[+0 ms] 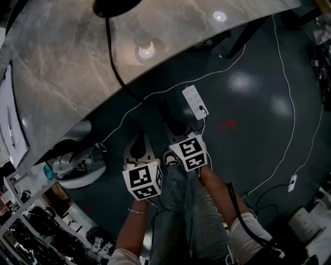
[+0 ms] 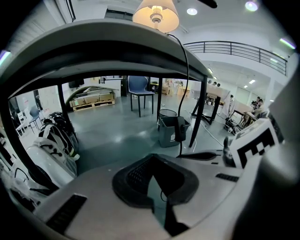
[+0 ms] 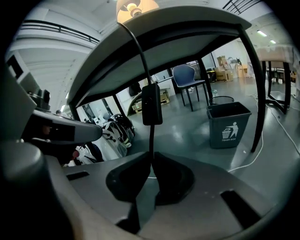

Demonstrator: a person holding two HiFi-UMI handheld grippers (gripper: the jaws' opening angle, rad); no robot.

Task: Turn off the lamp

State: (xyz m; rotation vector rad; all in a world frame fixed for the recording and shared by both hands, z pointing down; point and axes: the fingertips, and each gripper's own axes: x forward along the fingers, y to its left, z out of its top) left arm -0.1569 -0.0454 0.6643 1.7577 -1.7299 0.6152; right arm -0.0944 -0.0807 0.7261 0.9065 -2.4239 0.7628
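The lamp (image 2: 155,14) stands lit on the marble table (image 1: 62,77); its glow shows on the tabletop. Its black cord (image 1: 118,75) drops over the table edge and carries an inline switch (image 3: 152,104), seen also in the left gripper view (image 2: 179,130). My right gripper (image 3: 151,159) is below the table edge, its jaws closed on the cord just under the switch. My left gripper (image 2: 153,174) is beside it to the left, shut with nothing in it. From the head view both marker cubes show, on the left gripper (image 1: 138,142) and the right gripper (image 1: 176,128).
A white power strip (image 1: 195,101) lies on the dark floor beyond the grippers, with white cables trailing right. A grey trash bin (image 3: 229,125) and a blue chair (image 3: 187,77) stand under and past the table. Bags (image 2: 56,140) and shelving crowd the left.
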